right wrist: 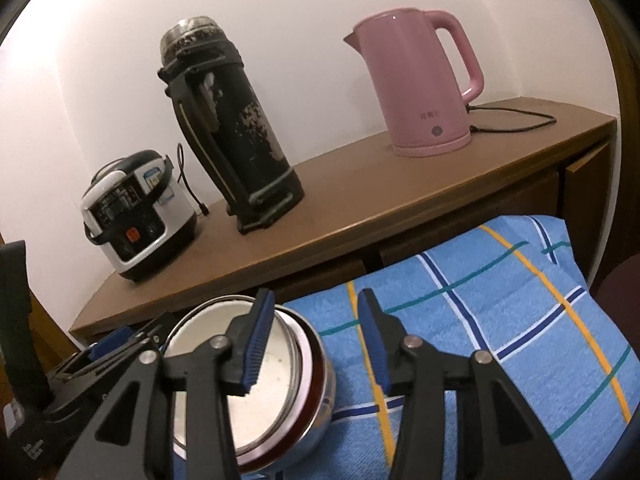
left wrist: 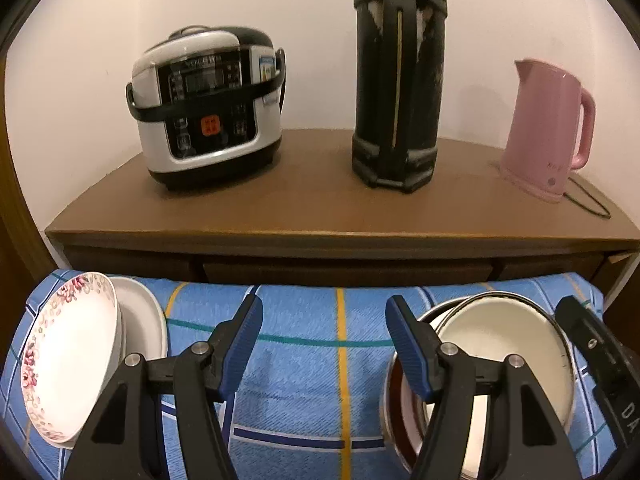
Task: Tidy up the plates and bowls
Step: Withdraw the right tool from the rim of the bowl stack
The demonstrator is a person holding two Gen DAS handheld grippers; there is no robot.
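Left gripper [left wrist: 324, 344] fingers apart, empty; plates [left wrist: 72, 356] lay left of them, nested bowls [left wrist: 500, 364] right (right gripper [right wrist: 316, 340] likewise apart).

Left gripper [left wrist: 324, 344] with blue-padded black fingers spread wide, nothing between them, over blue plaid cloth [left wrist: 304, 360]. Left of the gripper: floral-rimmed white plate [left wrist: 68, 356] stacked on plain white dishes [left wrist: 140, 320]. Right of it: nested metal bowls with cream insides [left wrist: 504, 356]. Beyond: brown wooden cabinet [left wrist: 320, 212] carrying white-black rice cooker [left wrist: 206, 106], tall black thermos [left wrist: 398, 76], pink electric kettle [left wrist: 548, 128].
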